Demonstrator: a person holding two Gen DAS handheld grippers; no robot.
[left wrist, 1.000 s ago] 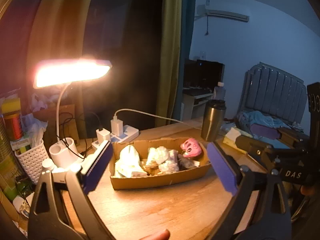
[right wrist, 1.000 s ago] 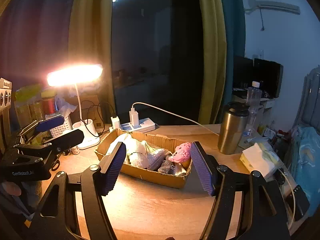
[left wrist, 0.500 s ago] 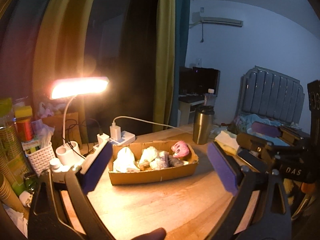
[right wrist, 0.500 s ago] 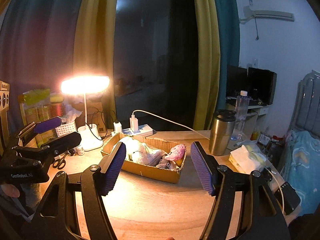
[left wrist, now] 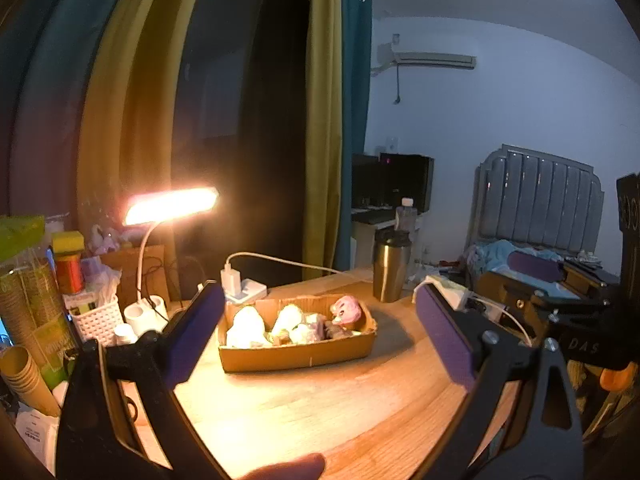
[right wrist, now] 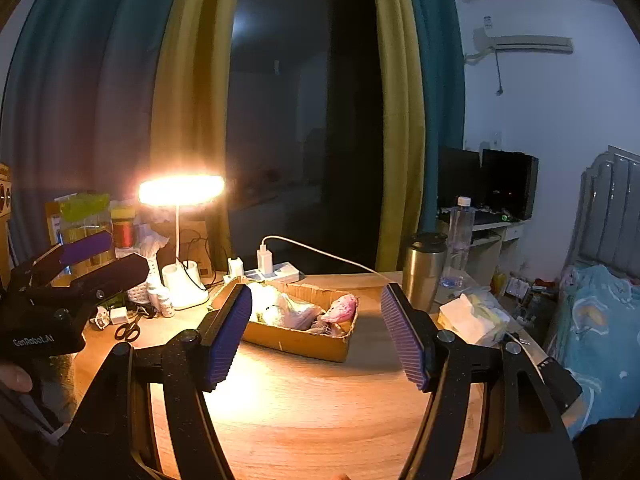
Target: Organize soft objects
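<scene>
Soft toys (left wrist: 296, 322) sat heaped in a cardboard tray (left wrist: 296, 356) mid-table; both hand-held grippers, left (left wrist: 320, 328) and right (right wrist: 316, 332), stood apart and empty nearby; a careless reach risked toppling the steel tumbler (right wrist: 423, 270) at right.

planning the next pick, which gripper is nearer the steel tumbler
Right. The right gripper sits on the steel tumbler's side of the cardboard box; the left gripper is toward the lamp.

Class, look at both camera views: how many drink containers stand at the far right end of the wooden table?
2. A steel tumbler stands on the table past the cardboard box; a clear plastic bottle with a white cap stands right behind it. Clutter at the left may hide others.
</scene>
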